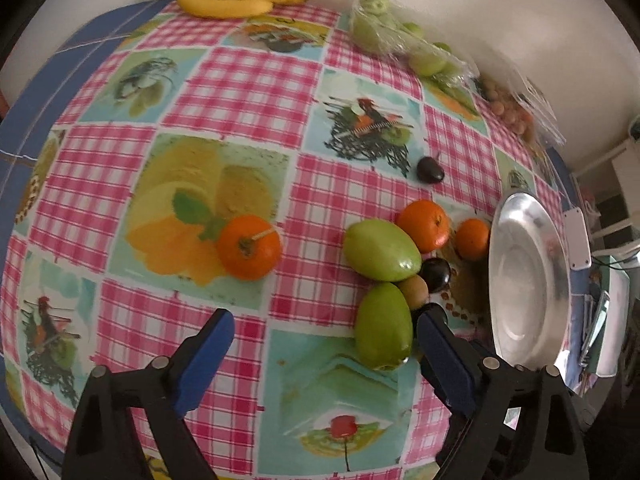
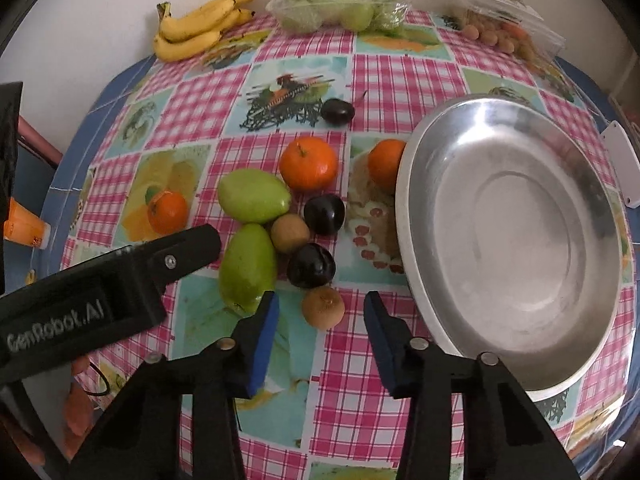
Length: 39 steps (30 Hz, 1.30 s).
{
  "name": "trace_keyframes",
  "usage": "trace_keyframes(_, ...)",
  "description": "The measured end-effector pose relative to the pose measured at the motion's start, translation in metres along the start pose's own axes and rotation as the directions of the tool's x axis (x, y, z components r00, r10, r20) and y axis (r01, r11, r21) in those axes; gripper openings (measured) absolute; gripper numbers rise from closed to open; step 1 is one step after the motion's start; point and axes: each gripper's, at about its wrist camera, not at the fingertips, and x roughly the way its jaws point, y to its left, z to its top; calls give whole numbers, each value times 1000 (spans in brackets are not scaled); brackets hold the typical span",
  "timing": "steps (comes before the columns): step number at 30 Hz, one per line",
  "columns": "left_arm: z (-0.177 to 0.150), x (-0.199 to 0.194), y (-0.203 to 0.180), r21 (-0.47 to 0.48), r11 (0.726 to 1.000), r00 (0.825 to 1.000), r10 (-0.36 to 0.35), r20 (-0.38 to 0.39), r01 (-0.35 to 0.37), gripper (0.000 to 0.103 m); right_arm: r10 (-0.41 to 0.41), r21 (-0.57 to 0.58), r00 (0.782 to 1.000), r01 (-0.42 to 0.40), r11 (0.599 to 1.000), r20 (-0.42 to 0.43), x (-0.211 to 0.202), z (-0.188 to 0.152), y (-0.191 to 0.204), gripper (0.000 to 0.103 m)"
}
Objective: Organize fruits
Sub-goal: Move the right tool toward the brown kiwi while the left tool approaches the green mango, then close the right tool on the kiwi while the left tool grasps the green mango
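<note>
At the bottom of the right wrist view the right gripper (image 2: 322, 320) stood with its jaws partly spread on either side of a small brown fruit (image 2: 323, 306), the pads not touching it. To take it cleanly the jaws would probably need to sink a little lower and centre on the fruit, since a dark plum (image 2: 311, 266) lay just above it in the frame and a squeeze made off-centre could nudge the round thing away.

In the lower part of the left wrist view the left gripper (image 1: 324, 330) was spread wide, one blue pad (image 1: 434, 330) just beside the nearer green mango (image 1: 384, 326) and the other well to the left over bare tablecloth (image 1: 240, 92). The mango was not pinched; a grip across its narrow width looked the safer choice (its skin seemed smooth).

Further up sat a second green mango (image 2: 253, 196), another brown fruit (image 2: 290, 233), a second plum (image 2: 324, 214) and two oranges (image 2: 308, 164), with a lone orange (image 2: 168, 212) at mid-left.

The steel dish (image 2: 516, 240) on the right held nothing. Along the top edge lay bananas (image 2: 200, 26), a clear bag of green fruit (image 2: 340, 10) and a clear box of small brownish fruit (image 2: 504, 28).
</note>
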Motion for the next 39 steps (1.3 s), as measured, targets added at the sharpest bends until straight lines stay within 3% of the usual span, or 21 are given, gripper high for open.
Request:
trace_keyframes(10, -4, 11, -7, -15, 996, 996, -87, -32, 87, 76, -7, -5, 999, 7, 1000, -43, 13, 1, -2, 40)
trace_keyframes(17, -5, 22, -10, 2, 999, 998, -41, -56, 42, 77, -7, -7, 998, 6, 1000, -55, 15, 0, 0, 40)
trace_keyframes(20, -5, 23, -4, -29, 998, 996, -58, -62, 57, 77, -7, -4, 998, 7, 1000, -57, 14, -1, 0, 40)
trace_keyframes(31, -1, 11, 32, -155, 988, 999, -35, -36, 29, 78, -6, 6, 998, 6, 1000, -60, 13, -1, -4, 39)
trace_keyframes(36, 0, 6, 44, -188, 982, 999, 32, -17, -35, 78, -6, 6, 998, 7, 1000, -59, 13, -1, -3, 39)
trace_keyframes(39, 1, -2, 43, -181, 983, 1000, 15, 15, -12, 78, -5, 8, 998, 6, 1000, -56, 12, -1, -3, 39)
